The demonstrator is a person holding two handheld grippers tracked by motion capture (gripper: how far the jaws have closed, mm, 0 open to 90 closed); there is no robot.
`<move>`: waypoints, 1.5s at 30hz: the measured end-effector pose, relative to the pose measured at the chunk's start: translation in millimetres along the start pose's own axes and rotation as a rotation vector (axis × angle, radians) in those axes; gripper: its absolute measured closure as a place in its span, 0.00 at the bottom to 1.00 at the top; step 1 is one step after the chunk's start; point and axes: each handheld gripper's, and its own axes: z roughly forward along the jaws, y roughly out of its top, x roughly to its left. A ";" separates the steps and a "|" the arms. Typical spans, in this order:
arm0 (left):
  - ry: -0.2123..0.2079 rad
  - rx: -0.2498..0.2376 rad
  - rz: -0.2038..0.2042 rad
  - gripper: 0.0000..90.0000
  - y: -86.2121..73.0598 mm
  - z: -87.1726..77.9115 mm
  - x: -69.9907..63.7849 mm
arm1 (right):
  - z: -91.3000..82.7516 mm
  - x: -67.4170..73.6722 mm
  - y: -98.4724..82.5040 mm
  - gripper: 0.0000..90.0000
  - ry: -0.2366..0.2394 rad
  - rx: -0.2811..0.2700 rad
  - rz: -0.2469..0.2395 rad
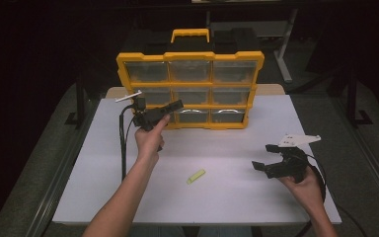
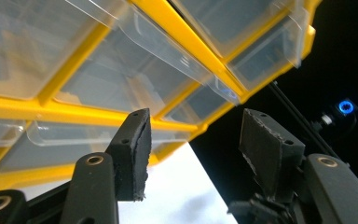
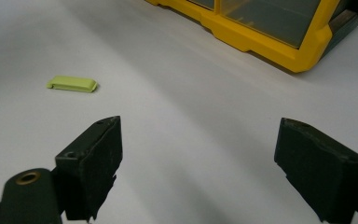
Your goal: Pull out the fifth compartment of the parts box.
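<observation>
A yellow organizer (image 1: 191, 55) with clear drawers stands upright at the back of the white table (image 1: 256, 123). My left gripper (image 1: 176, 105) is held up against its lower left drawers, jaws open with nothing between them. In the left gripper view the open gripper (image 2: 193, 140) looks along the organizer's (image 2: 177, 28) drawer fronts at a slant. A small yellow-green flat piece (image 1: 196, 176) lies on the table near the front middle. My right gripper (image 1: 264, 156) rests low at the right, open and empty; its own view shows the gripper (image 3: 198, 154), with the piece (image 3: 72, 84) ahead to the left.
A black case with a yellow handle (image 1: 190, 33) stands behind the organizer. The organizer's lower corner (image 3: 303, 60) lies ahead right of my right gripper. Cables trail from both grippers. The room around the table is dark.
</observation>
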 end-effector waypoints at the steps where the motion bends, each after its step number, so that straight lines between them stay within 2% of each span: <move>1: -0.003 -0.011 -0.014 0.50 1.4 2.9 1.9 | -0.1 -0.4 -0.1 0.16 0.000 -0.002 -0.003; 2: 0.001 -0.021 -0.033 0.52 3.2 6.7 4.1 | 0.1 -0.7 0.1 0.16 0.000 -0.004 -0.001; 7: 0.004 -0.056 -0.050 0.58 6.1 17.4 4.4 | 0.9 -0.9 0.4 0.16 -0.001 -0.006 -0.005; 12: 0.022 -0.059 -0.045 0.65 8.1 29.6 3.4 | 1.9 -1.3 0.4 0.16 -0.001 0.003 0.005; 15: 0.024 -0.066 -0.069 0.68 7.4 37.4 5.6 | 1.9 -1.3 0.3 0.16 0.001 0.004 0.005; 19: 0.028 -0.071 -0.075 0.71 6.9 41.3 7.3 | 1.6 -1.6 0.2 0.16 0.001 -0.001 0.003; 22: 0.016 -0.080 -0.082 0.75 6.6 43.5 8.8 | 1.2 -2.0 0.0 0.16 0.004 -0.002 0.002; 30: 0.015 -0.099 -0.077 0.79 7.6 49.2 6.2 | 1.8 -0.8 0.4 0.16 0.004 -0.003 -0.007; 34: 0.012 -0.093 -0.080 0.83 6.6 53.3 6.2 | 0.8 -0.9 0.3 0.16 0.004 -0.007 -0.007; 45: 0.012 -0.116 -0.105 0.88 3.4 52.0 4.8 | 1.0 -0.6 0.0 0.16 0.006 -0.005 -0.013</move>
